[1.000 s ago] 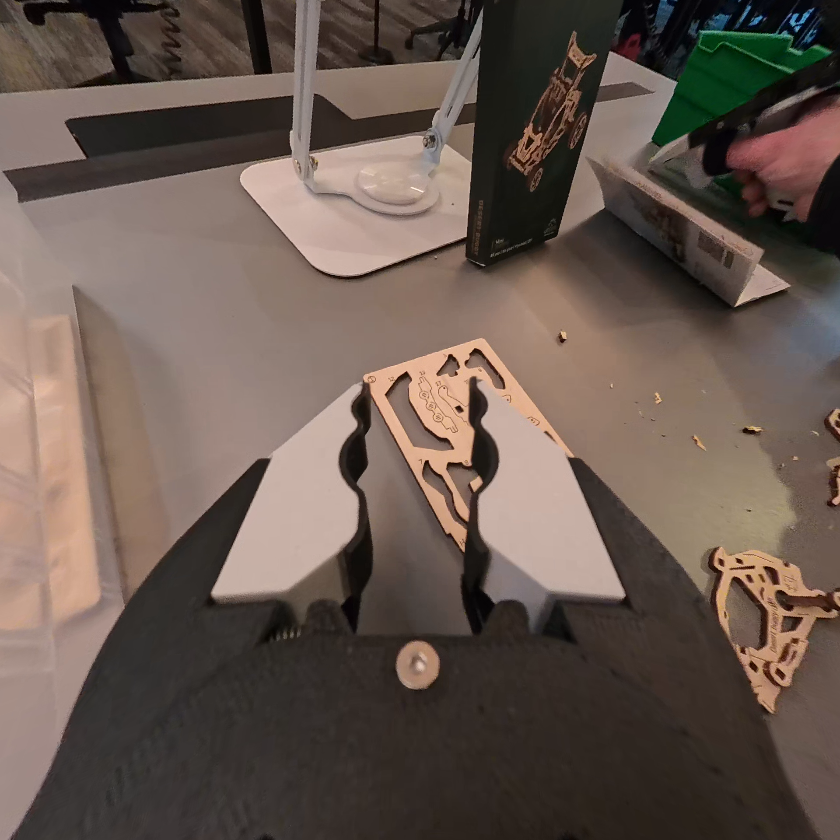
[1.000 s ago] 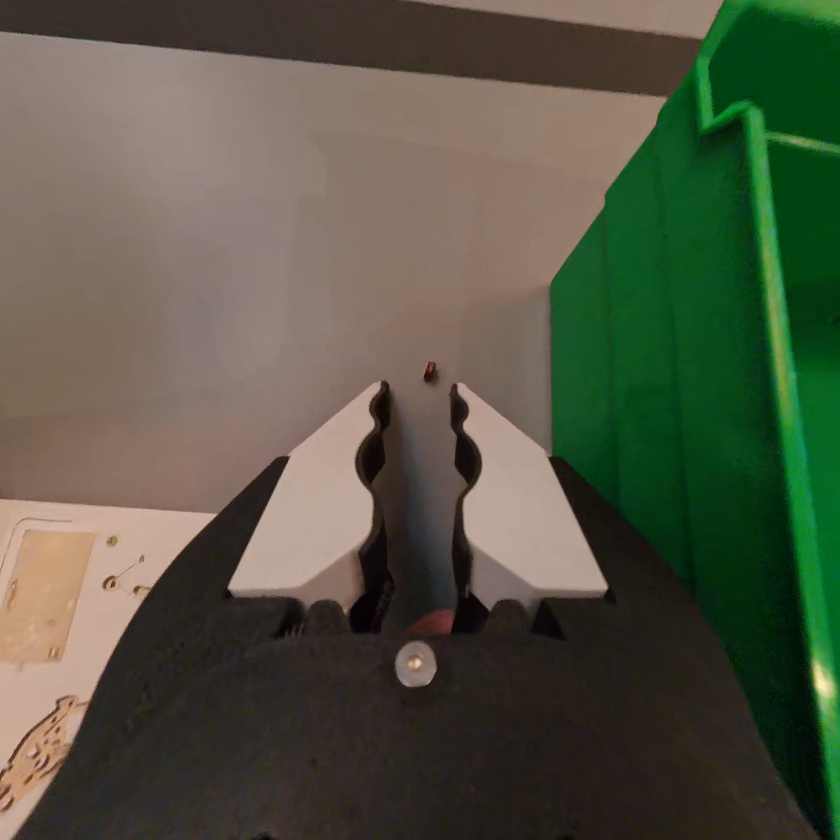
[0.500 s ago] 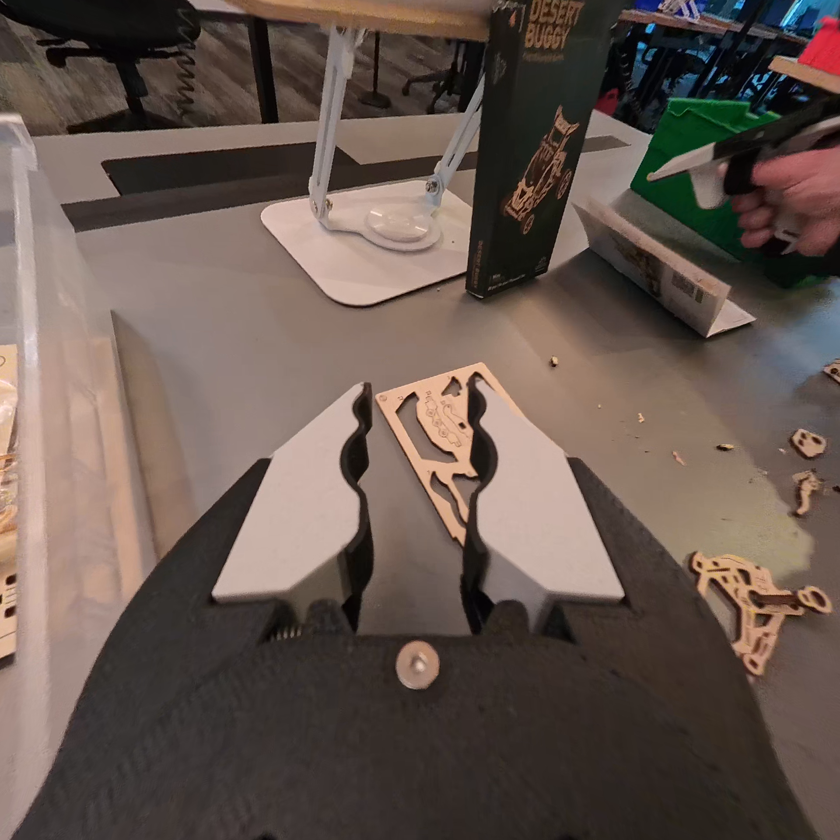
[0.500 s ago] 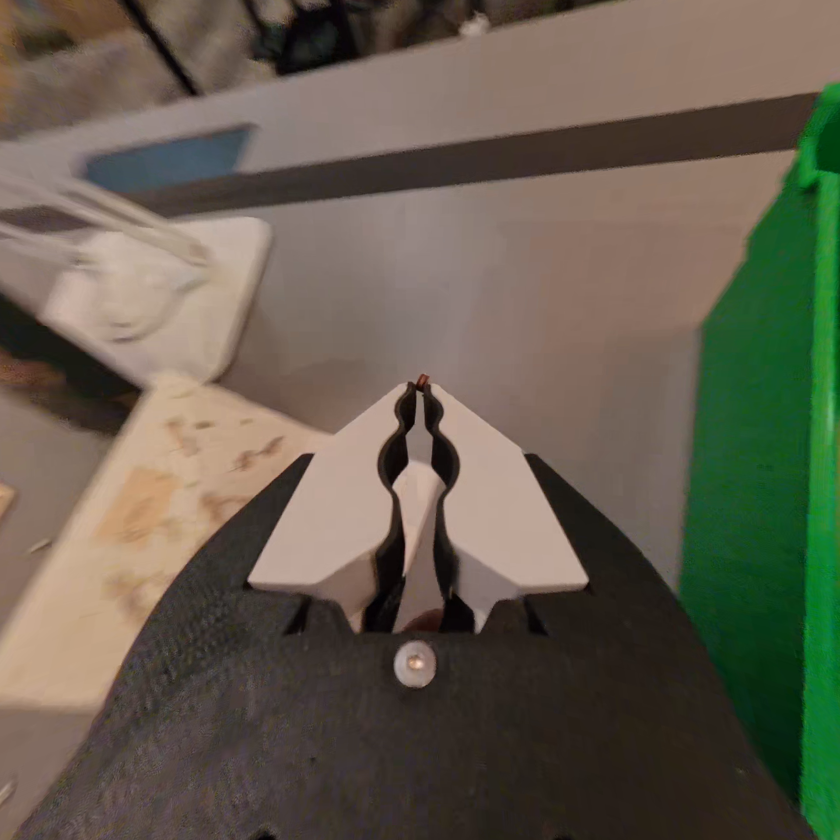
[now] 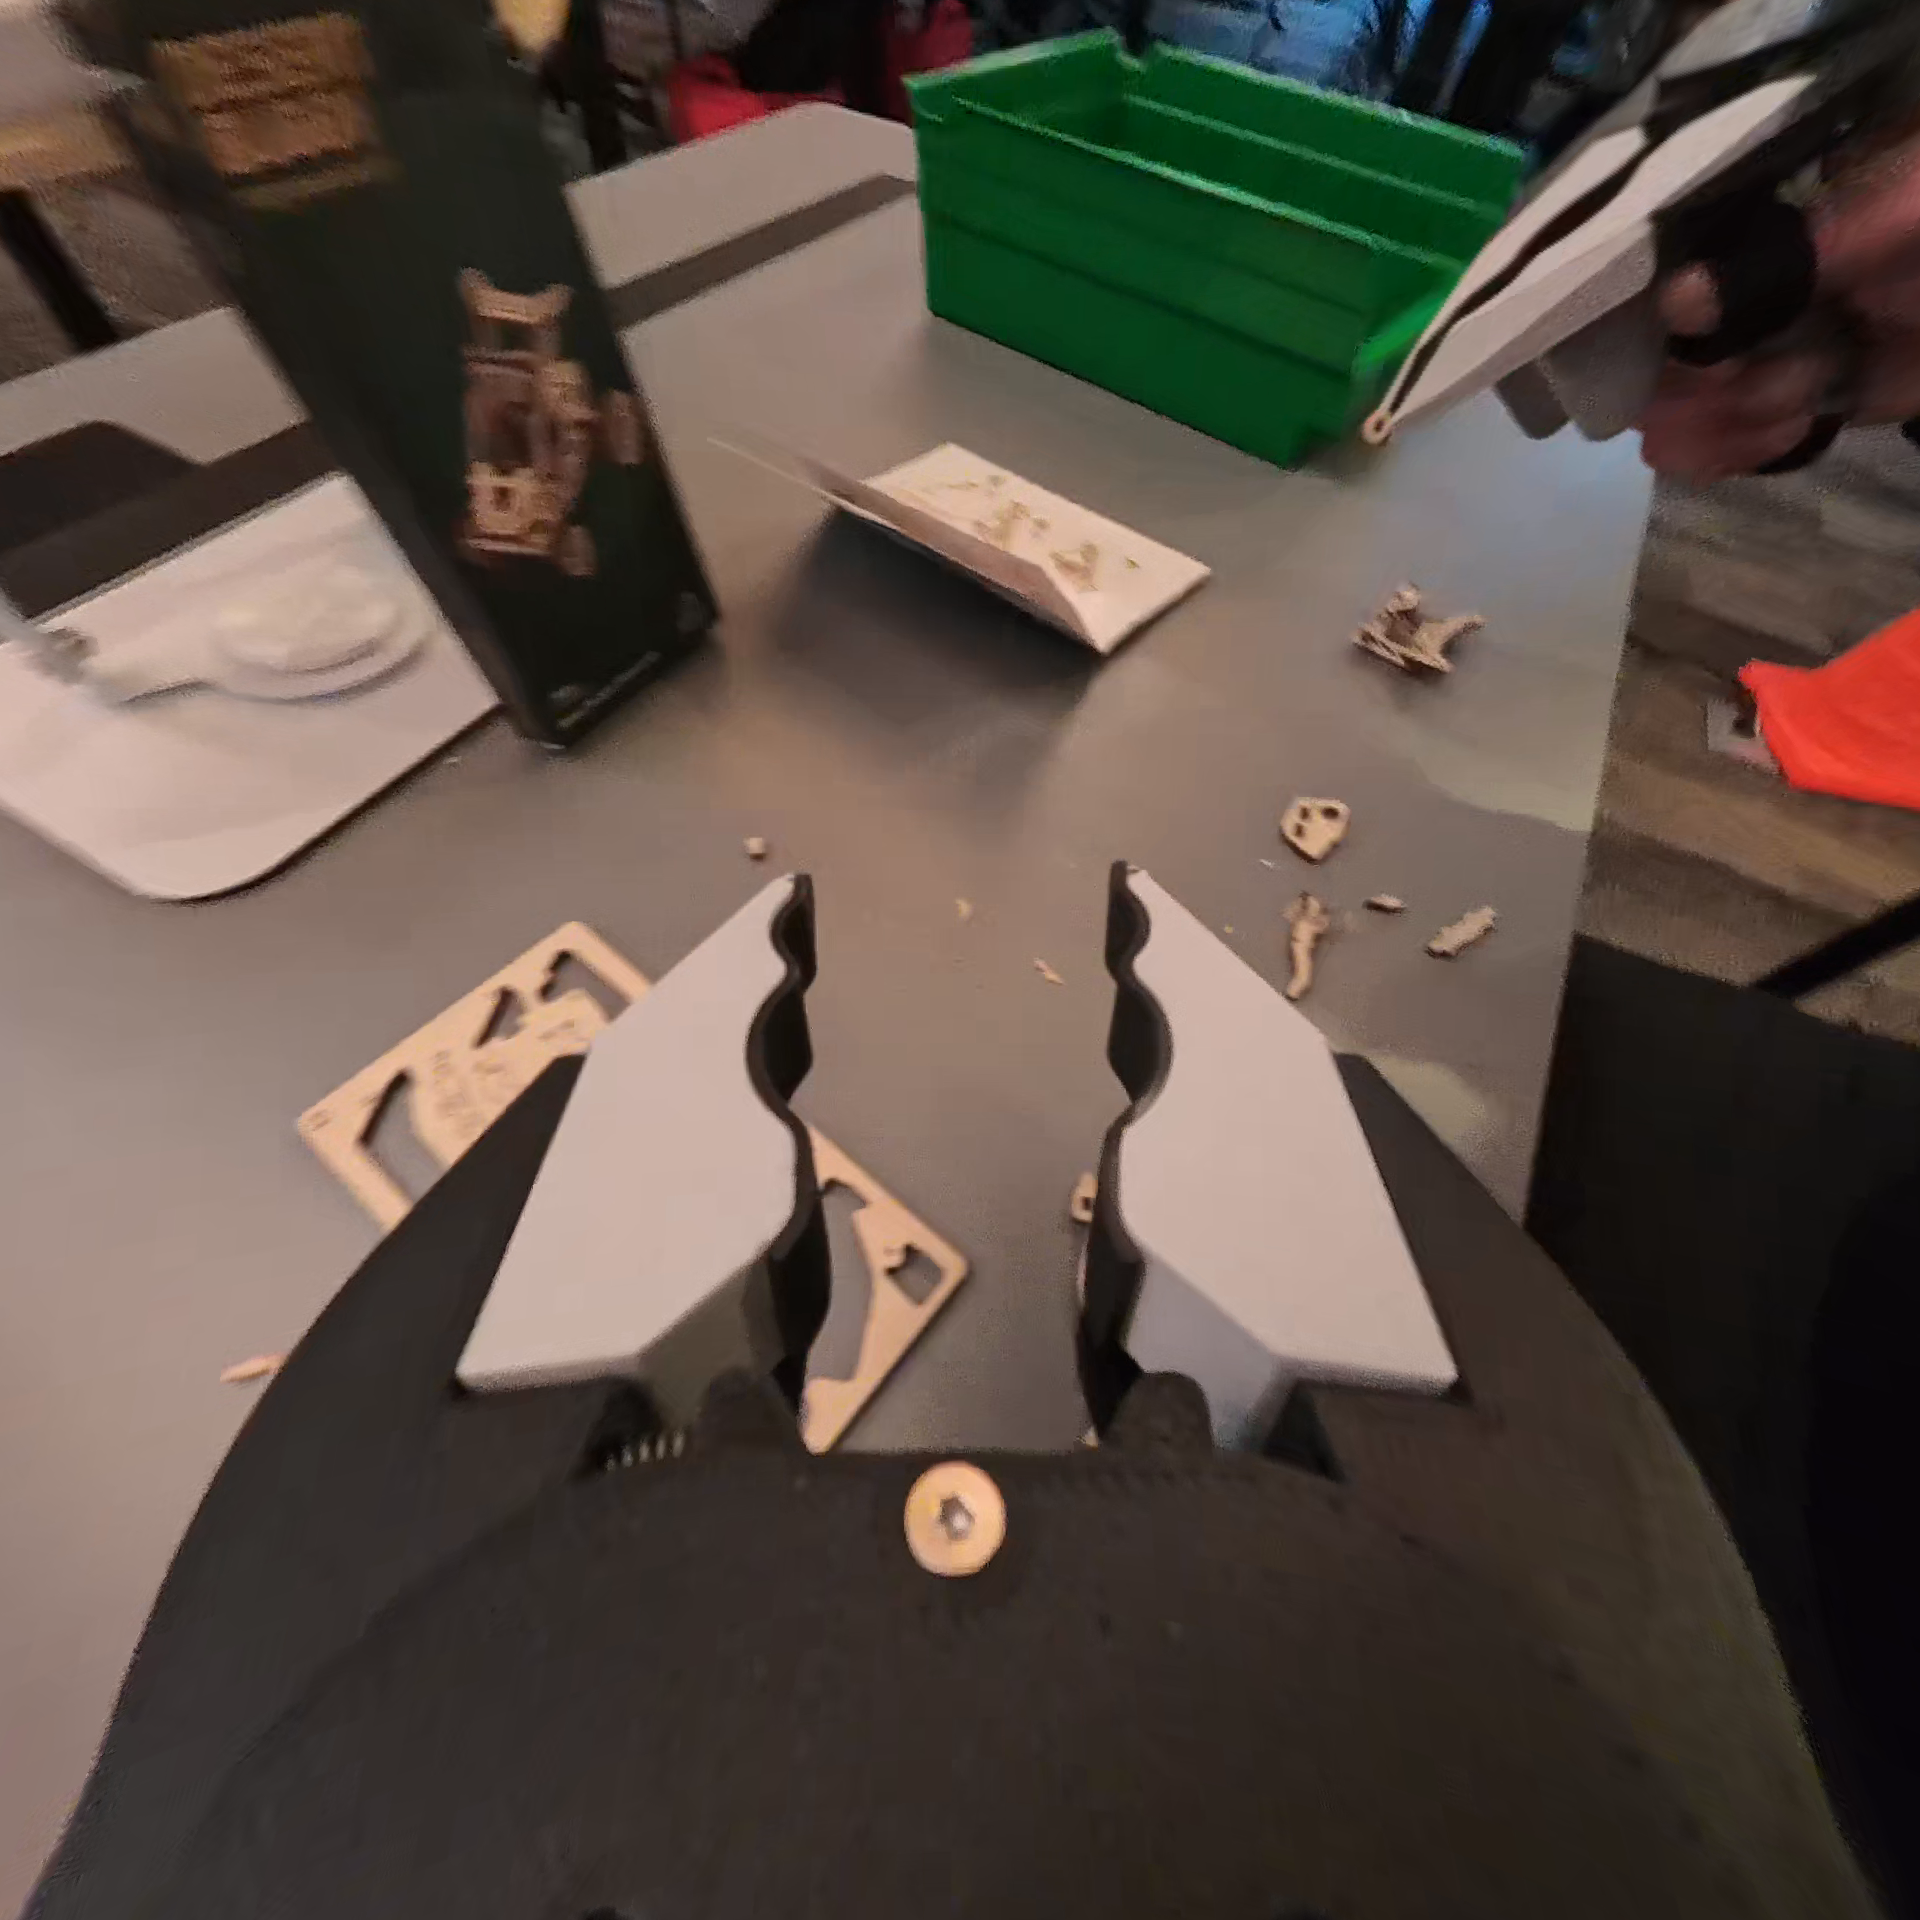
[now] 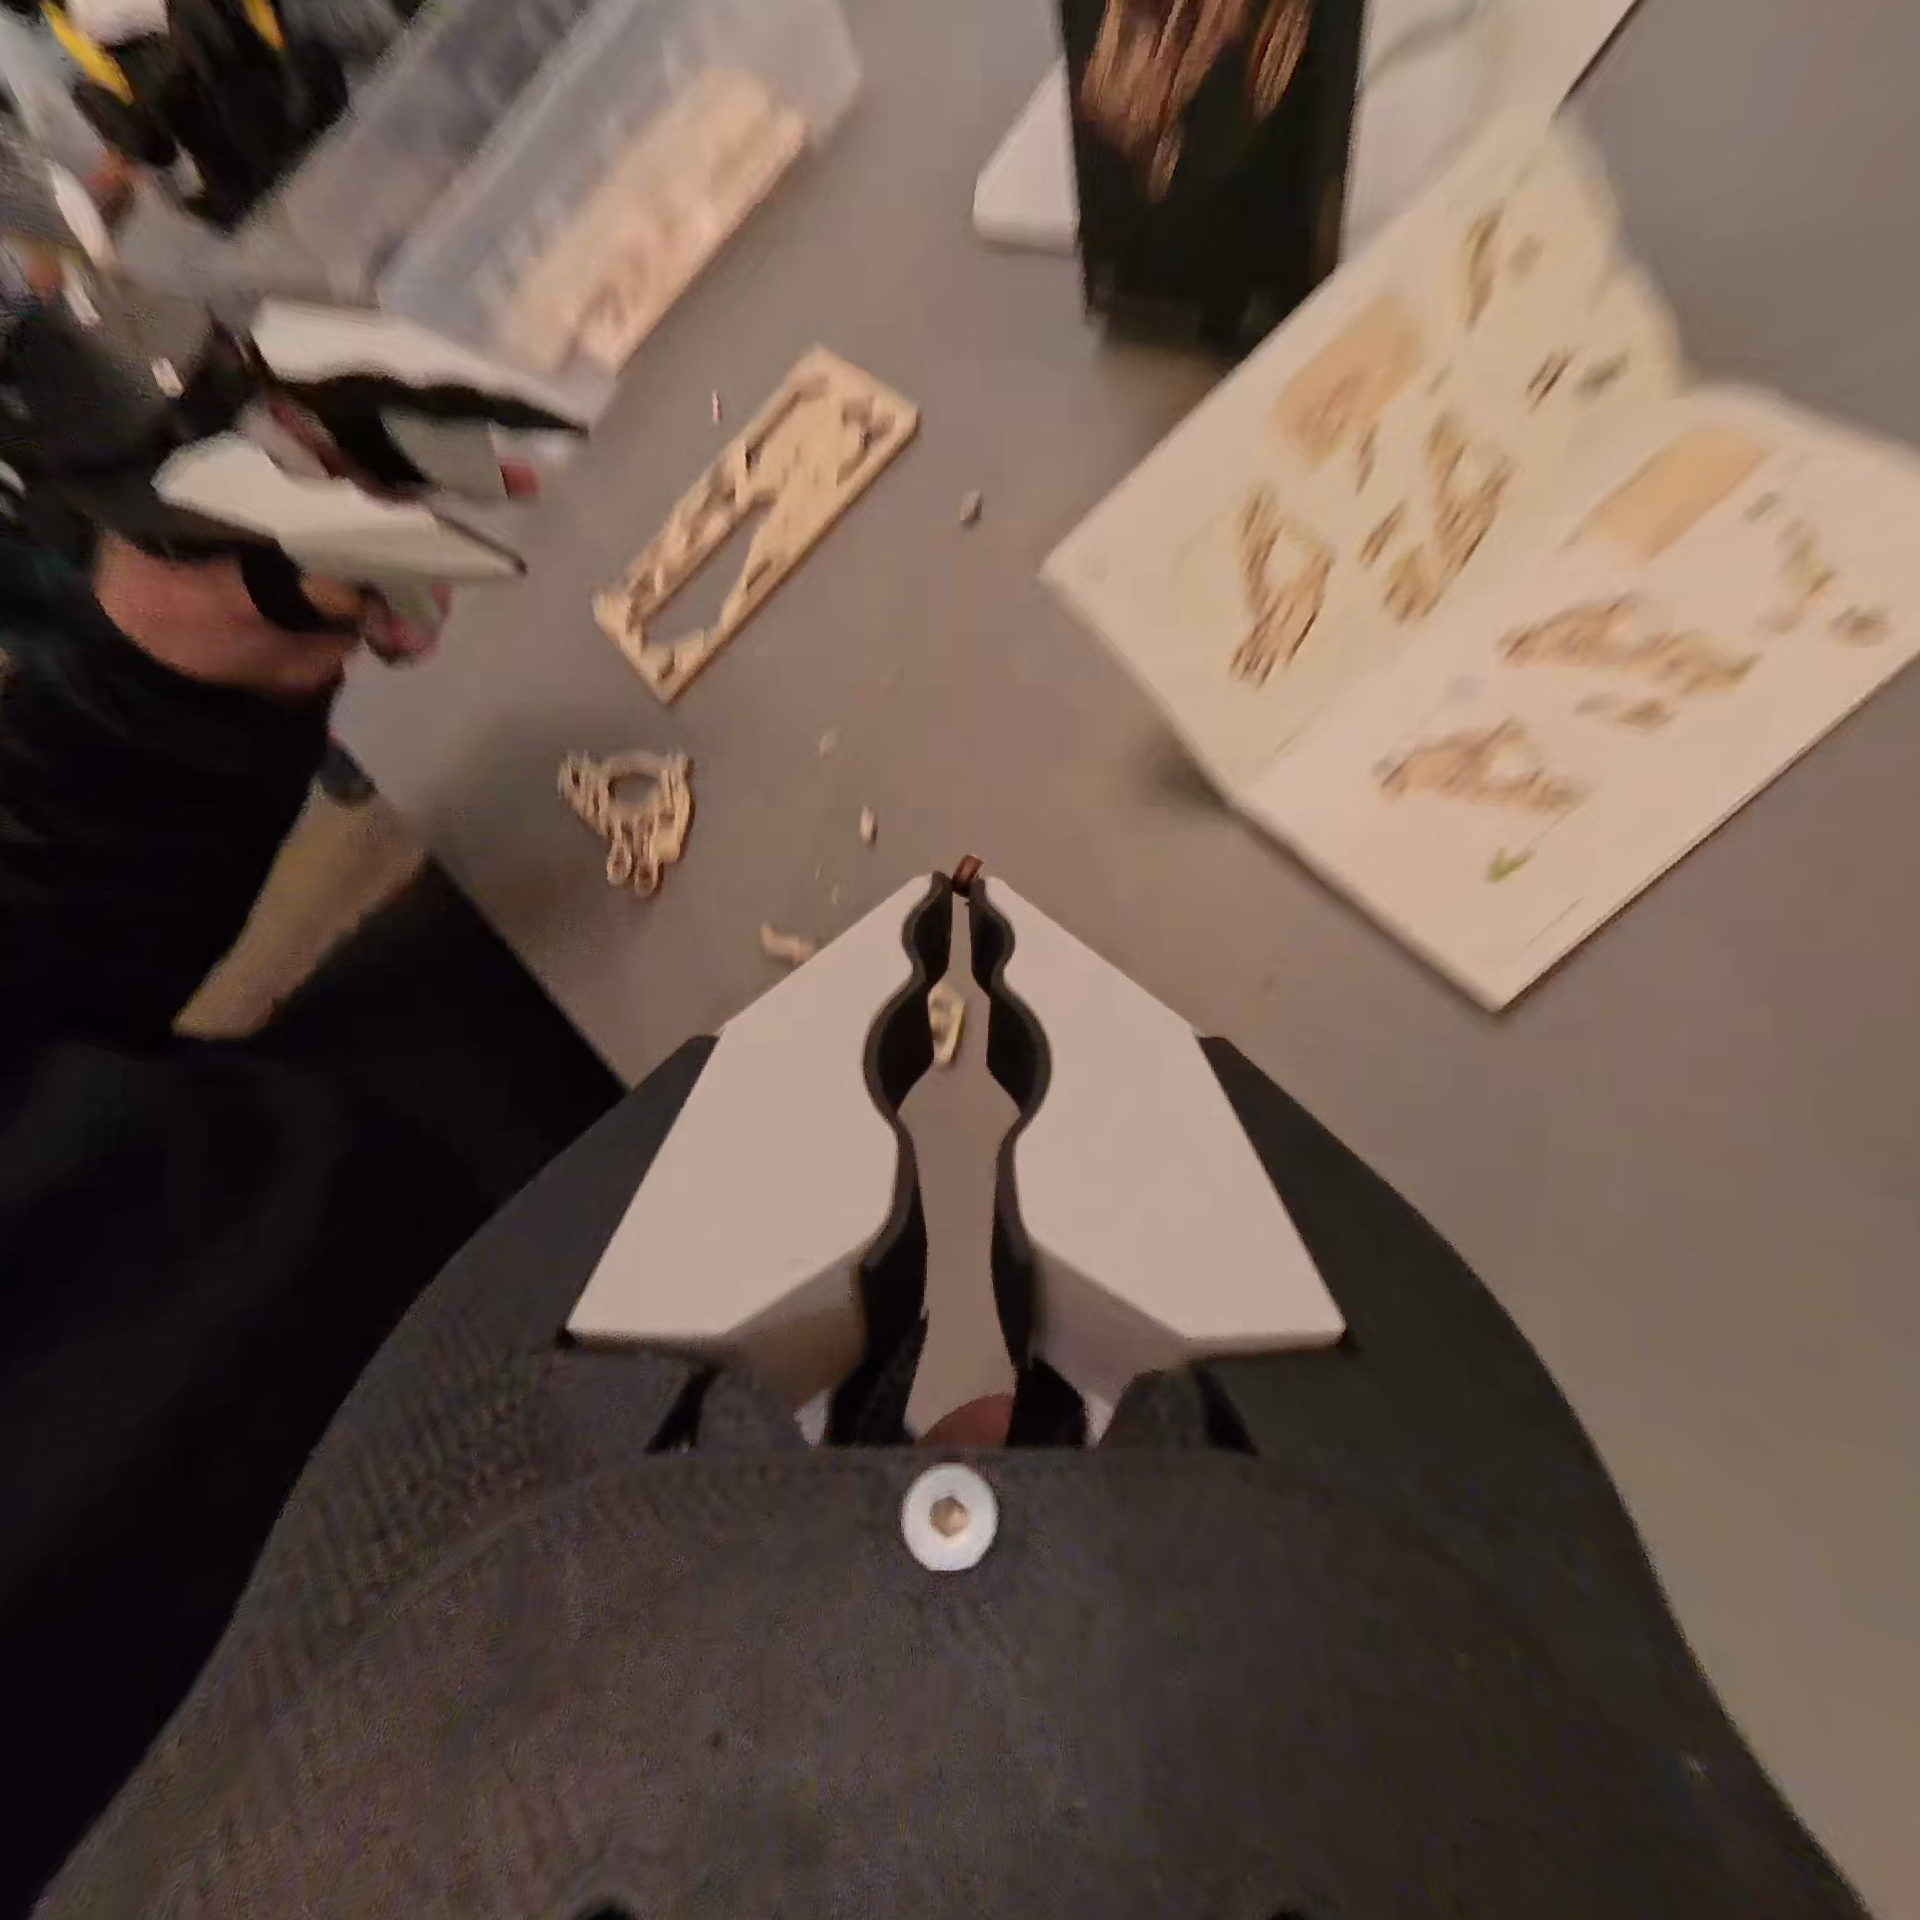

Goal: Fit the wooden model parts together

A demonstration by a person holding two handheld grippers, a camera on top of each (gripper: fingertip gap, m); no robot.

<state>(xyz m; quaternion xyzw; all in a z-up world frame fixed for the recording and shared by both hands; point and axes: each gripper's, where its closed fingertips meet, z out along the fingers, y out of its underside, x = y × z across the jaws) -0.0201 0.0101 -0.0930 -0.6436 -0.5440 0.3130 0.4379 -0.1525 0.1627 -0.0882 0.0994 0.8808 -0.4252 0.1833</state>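
Observation:
My left gripper (image 5: pixel 961 894) is open and empty, a little above the grey table (image 5: pixel 935 727). A flat wooden parts sheet (image 5: pixel 468 1081) lies under its left finger and also shows in the right wrist view (image 6: pixel 758 520). Loose wooden parts (image 5: pixel 1314 826) lie to its right. My right gripper (image 6: pixel 966 878) is shut on a tiny brown wooden piece (image 6: pixel 968 871) pinched at its very tips. It is held in the air, and the left wrist view shows it at top right (image 5: pixel 1558 260) with the piece (image 5: pixel 1379 426) at its tips. A small part assembly (image 6: pixel 629 810) lies near the table edge.
A green bin (image 5: pixel 1195 281) stands at the back. A black kit box (image 5: pixel 416 364) stands upright by a white lamp base (image 5: pixel 208 727). An open instruction booklet (image 6: pixel 1455 623) lies on the table. A clear plastic box (image 6: pixel 623 177) holds wooden sheets. The table edge (image 5: pixel 1600 727) runs on the right. About 20 cm separates my left fingertips from my right.
My right gripper closed on the tiny brown piece beside the green bin, lifted it and swung towards the table's middle. My left gripper swung right and opened wider.

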